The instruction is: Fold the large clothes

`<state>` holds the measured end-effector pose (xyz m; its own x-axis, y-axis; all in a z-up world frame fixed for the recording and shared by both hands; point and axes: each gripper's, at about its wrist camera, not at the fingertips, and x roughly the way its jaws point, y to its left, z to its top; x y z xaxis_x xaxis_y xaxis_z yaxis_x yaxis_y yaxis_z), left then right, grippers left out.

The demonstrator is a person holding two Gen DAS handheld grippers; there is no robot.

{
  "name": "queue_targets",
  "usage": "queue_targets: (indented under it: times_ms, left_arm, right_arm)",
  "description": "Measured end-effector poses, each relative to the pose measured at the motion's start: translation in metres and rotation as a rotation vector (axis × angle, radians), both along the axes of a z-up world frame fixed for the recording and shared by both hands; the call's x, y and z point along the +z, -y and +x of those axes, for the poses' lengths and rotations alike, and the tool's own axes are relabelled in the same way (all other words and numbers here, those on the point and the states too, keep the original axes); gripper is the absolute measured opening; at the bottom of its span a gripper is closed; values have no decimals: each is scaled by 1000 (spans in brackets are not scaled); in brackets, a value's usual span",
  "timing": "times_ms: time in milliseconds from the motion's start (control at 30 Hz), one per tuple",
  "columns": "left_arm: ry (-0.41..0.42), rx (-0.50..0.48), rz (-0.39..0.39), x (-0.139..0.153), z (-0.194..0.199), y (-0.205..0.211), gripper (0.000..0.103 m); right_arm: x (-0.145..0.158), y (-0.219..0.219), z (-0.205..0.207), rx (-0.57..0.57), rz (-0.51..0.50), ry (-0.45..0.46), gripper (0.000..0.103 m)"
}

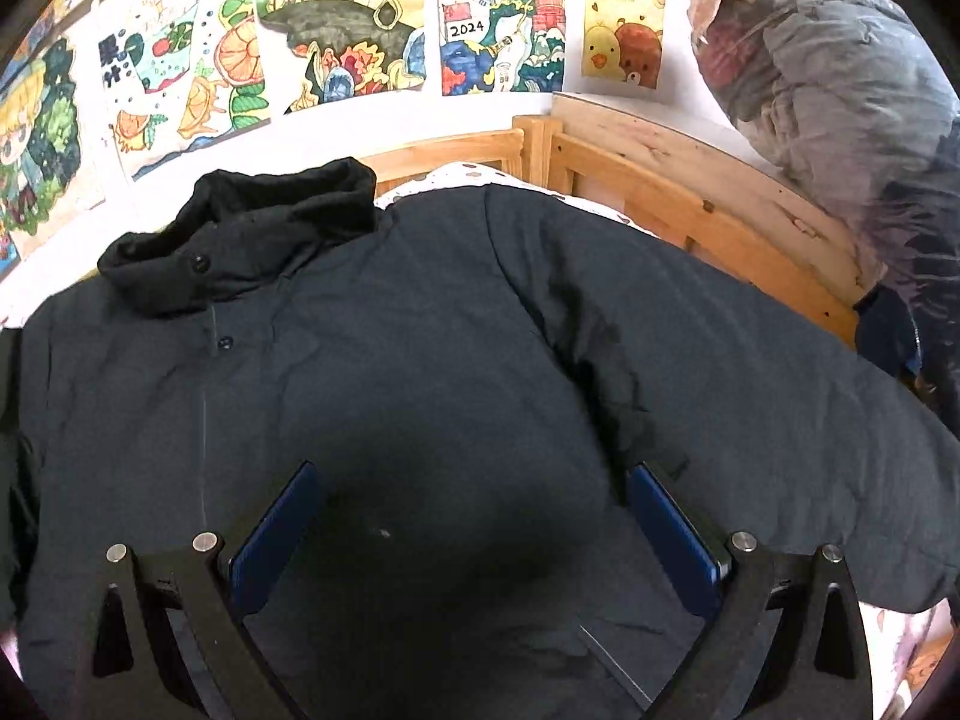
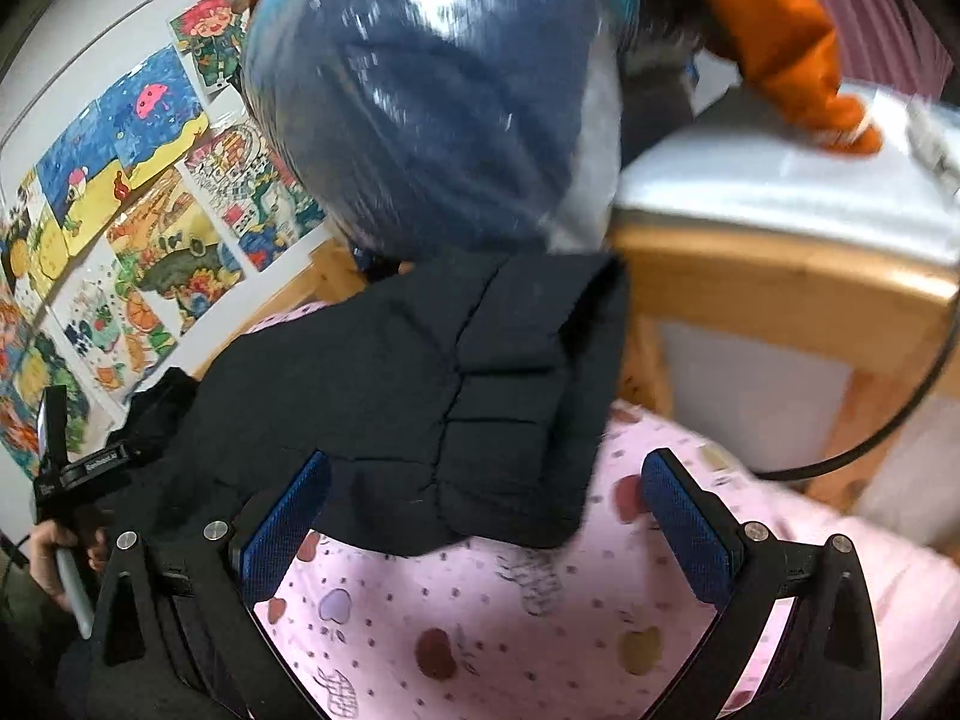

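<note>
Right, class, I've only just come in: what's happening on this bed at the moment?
A person holding a claw in each hand is about to fold a dark padded jacket spread front up on a pink patterned bedsheet. The left claw hangs open over the jacket's body, gripping nothing. The right claw is open too, at the end of the jacket's sleeve, which lies on the sheet. No fold has been made yet.

We see soft daylight, glare on the plastic bag (image 2: 432, 90) at twelve o'clock, motion blur rightward, bowed edges.
</note>
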<state>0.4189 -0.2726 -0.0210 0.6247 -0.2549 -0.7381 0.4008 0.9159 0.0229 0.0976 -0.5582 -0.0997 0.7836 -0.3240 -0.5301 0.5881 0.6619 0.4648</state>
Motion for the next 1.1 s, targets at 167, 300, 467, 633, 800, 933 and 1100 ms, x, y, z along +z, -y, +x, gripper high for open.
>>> queue_targets:
  times_ms: [167,300,467,633,800,933,1100]
  left_arm:
    - [12,-25,-25,-1,22,1,103]
    - [19,-33,-52,-8,48,8,103]
    - [-12,-11,-7,-39,73,19,103]
    - [-89,-22,2,-77,85,20,103]
    - [-90,-31,6,-83,84,22,103]
    - [-116,-35,-80,-63,81,2,103]
    - [-88,-32,-147,-13,65,-50,103]
  right_arm:
    - [-15,-5,21,34,8,68,102]
    - [-20,-10,29,25,9,116,102]
    - [-19,-9,30,-23,45,108,102]
    - [-22,-5,12,-93,96,134,89]
    - [-22,-4,11,-150,142,139,43]
    - [-10,-12,14,-121,167,160,35]
    - [49,-48,24,-28,7,180,32]
